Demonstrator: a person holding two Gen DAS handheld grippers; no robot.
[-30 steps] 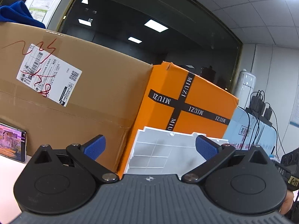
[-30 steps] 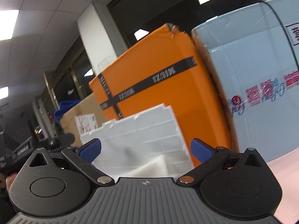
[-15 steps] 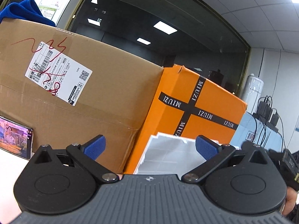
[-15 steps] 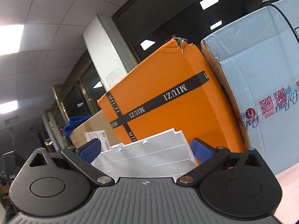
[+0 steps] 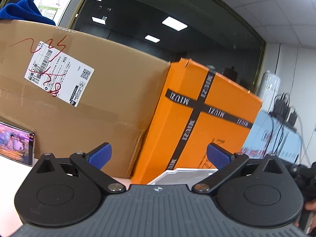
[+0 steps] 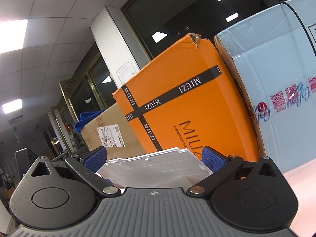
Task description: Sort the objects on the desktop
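Observation:
A white compartment tray (image 6: 156, 167) lies low in front of my right gripper (image 6: 154, 156), its far edge between the open blue pads; I cannot tell whether the pads touch it. The same tray (image 5: 183, 175) shows as a thin white edge just above the body of my left gripper (image 5: 158, 156), which is open and empty. Both grippers point upward at the boxes behind the desk. Most of the desk surface is hidden below the gripper bodies.
A brown cardboard box (image 5: 79, 102) with a shipping label stands at the left, an orange MIUZI box (image 5: 199, 122) in the middle, a pale blue box (image 6: 276, 98) at the right. A phone with a lit screen (image 5: 15, 144) leans against the cardboard box. Blue cloth (image 5: 21, 9) lies on top.
Both views have tilted and the white tray has dropped lower in each, from filling the space between the pads to a thin strip. Both grippers stay open.

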